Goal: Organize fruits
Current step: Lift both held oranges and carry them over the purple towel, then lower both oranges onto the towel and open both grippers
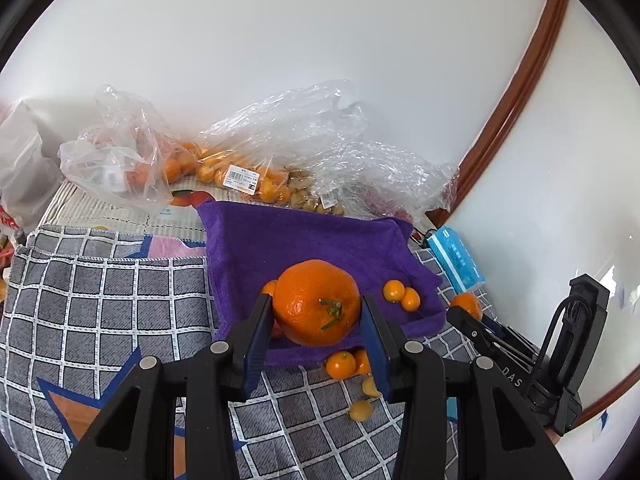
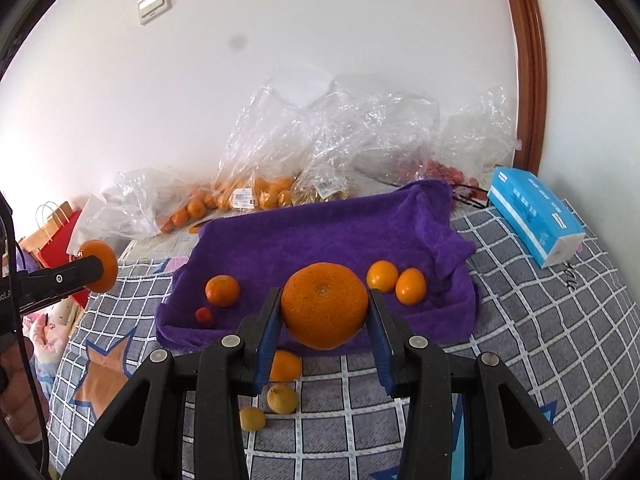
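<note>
Checked bedspread [image 2: 520, 320], purple towel [image 2: 320, 232] as landmark. Left gripper [image 1: 316, 312] clamps stemmed mandarin [image 1: 316, 300] above towel's near edge; right gripper [image 2: 324, 312] clamps second mandarin [image 2: 324, 304] likewise. Step: carrying both. Next: probably place with sorted kind, release gently.

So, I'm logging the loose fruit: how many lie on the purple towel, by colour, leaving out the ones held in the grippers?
Orange fruit: 3
Red fruit: 1
Total in view on the purple towel: 4
</note>
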A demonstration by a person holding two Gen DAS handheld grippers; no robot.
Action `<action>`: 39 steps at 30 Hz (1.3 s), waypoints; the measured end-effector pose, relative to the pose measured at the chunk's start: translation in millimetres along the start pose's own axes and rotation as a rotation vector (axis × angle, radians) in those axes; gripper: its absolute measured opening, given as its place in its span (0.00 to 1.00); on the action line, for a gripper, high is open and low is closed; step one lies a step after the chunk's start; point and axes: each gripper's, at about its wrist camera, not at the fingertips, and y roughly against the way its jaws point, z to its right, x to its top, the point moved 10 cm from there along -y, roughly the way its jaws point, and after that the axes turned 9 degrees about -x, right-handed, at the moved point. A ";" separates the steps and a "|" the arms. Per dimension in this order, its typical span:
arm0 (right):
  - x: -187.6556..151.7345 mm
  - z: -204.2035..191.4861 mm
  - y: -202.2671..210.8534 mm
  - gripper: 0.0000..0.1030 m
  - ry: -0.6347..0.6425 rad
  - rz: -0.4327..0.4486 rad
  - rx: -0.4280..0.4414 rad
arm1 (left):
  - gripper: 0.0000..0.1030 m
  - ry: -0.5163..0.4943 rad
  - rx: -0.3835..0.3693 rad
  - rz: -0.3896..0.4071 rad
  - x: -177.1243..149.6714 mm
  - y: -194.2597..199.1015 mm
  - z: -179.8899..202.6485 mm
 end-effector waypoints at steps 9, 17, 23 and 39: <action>22.2 3.1 -17.3 0.40 0.029 0.020 0.032 | 0.40 0.025 0.037 0.017 15.1 -15.6 -6.2; 49.9 17.1 -22.2 0.40 0.011 0.071 0.042 | 0.40 0.024 0.052 0.031 33.5 -30.5 -8.9; 65.3 34.3 -26.3 0.40 -0.004 0.105 0.012 | 0.40 0.023 0.076 0.041 47.3 -35.6 -24.2; 54.8 51.3 -82.3 0.40 -0.005 0.033 -0.011 | 0.40 0.074 0.114 -0.020 49.0 -90.7 -60.9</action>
